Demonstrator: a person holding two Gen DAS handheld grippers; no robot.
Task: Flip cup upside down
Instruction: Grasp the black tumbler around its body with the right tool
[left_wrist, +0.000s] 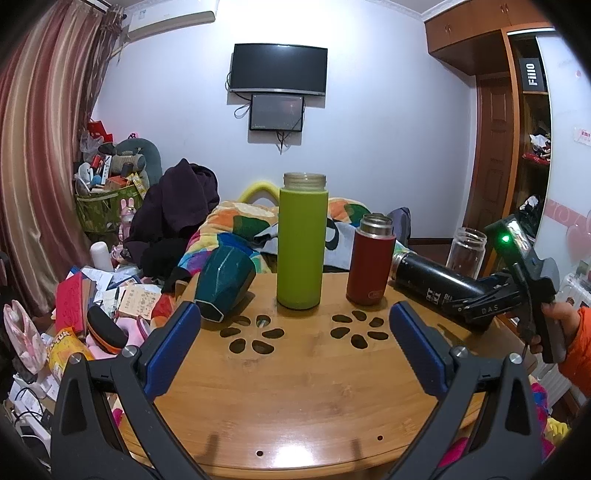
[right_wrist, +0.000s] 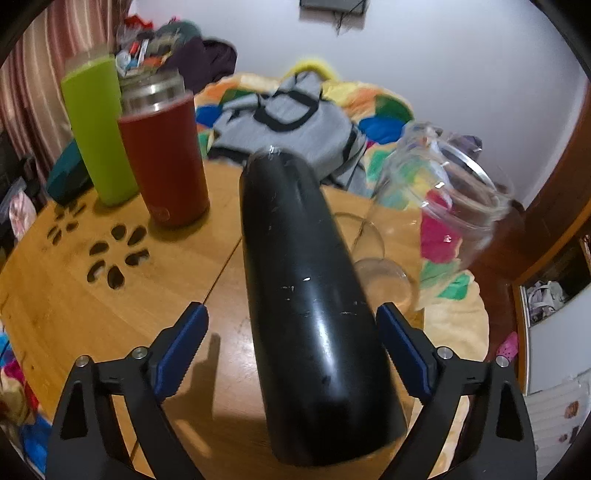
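A black flask (right_wrist: 306, 280) lies tilted between my right gripper's (right_wrist: 291, 325) blue pads, mouth pointing away; the right pad touches it, the left pad stands off it. In the left wrist view the black flask (left_wrist: 428, 277) is held off the table by the right gripper (left_wrist: 480, 306). My left gripper (left_wrist: 295, 317) is open and empty above the round wooden table (left_wrist: 295, 387). A green bottle (left_wrist: 302, 243), a red flask (left_wrist: 370, 260) and a clear glass jar (left_wrist: 466, 251) stand upright. A teal cup (left_wrist: 223, 280) leans tilted at the left.
The table has flower-shaped cut-outs (left_wrist: 255, 334). A colourful blanket with a grey bag (right_wrist: 288, 122) lies behind the table. Cluttered papers and boxes (left_wrist: 92, 299) lie to the left. A wooden door (left_wrist: 495, 155) stands at the right.
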